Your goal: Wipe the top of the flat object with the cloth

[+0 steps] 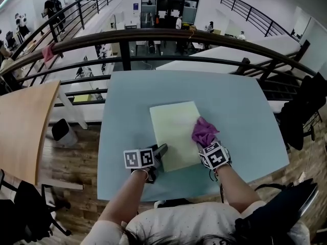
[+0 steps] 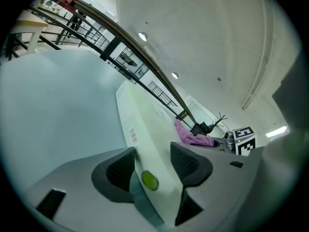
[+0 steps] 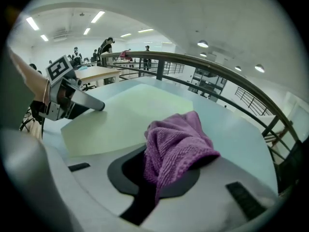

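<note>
Left hand-held gripper (image 2: 153,161) is clamping the near left corner of the pale green flat object (image 1: 173,126), which is lying mid-worktop (image 1: 235,111). Right hand-held gripper (image 3: 161,170) is pinching the purple cloth (image 3: 176,141) at the object's right edge.

My head camera looks steeply down from above onto the blue table (image 1: 127,96), with the railing (image 1: 153,34) beyond. The camera on my left gripper (image 2: 152,163) rides low and close, sighting along the edge of the pale green board (image 2: 140,110). The camera on my right gripper (image 3: 159,175) looks across that board's top from just behind the purple cloth (image 3: 176,139). All three share board, cloth and railing; each gripper view catches the other gripper.
</note>
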A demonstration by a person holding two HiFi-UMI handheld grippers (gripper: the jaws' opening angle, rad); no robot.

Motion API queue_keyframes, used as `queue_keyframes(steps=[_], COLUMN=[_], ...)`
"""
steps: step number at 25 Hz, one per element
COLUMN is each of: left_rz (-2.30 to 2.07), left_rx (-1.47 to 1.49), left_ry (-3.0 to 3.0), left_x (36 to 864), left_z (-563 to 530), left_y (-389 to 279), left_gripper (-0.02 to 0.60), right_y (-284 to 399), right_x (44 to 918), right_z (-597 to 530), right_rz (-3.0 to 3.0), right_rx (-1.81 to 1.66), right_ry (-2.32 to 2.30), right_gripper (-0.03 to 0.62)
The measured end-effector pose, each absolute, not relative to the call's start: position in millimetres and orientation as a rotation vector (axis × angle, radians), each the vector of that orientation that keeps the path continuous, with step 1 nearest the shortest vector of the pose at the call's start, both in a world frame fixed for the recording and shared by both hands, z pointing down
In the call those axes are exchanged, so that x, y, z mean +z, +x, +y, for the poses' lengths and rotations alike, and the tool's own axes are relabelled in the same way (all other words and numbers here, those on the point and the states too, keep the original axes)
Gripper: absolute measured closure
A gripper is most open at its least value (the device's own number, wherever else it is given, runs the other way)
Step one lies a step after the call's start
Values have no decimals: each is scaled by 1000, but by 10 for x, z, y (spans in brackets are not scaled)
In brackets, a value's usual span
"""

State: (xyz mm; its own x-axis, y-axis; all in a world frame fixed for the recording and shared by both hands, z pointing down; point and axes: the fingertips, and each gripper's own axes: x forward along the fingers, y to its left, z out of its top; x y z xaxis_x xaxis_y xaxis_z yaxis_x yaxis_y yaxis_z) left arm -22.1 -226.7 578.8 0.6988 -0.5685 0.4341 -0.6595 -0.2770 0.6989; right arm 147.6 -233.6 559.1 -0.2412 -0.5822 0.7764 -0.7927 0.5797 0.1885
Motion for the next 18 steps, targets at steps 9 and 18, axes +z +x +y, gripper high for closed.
queue_keyframes(steps=[9,18], left_rz=[-946,-924], left_rx=[107,89], left_ry=[1972,1953], left_x=[5825,5833], left_z=[-2280,-2272], left_y=[-227,-232], left_gripper=[351,357], right_y=[1879,701], right_x=[5623,5127], right_z=[-2304,-1985], right_rz=[-1812,-2273], right_rx=[224,434], right_ry=[1096,868], right_gripper=[562,560])
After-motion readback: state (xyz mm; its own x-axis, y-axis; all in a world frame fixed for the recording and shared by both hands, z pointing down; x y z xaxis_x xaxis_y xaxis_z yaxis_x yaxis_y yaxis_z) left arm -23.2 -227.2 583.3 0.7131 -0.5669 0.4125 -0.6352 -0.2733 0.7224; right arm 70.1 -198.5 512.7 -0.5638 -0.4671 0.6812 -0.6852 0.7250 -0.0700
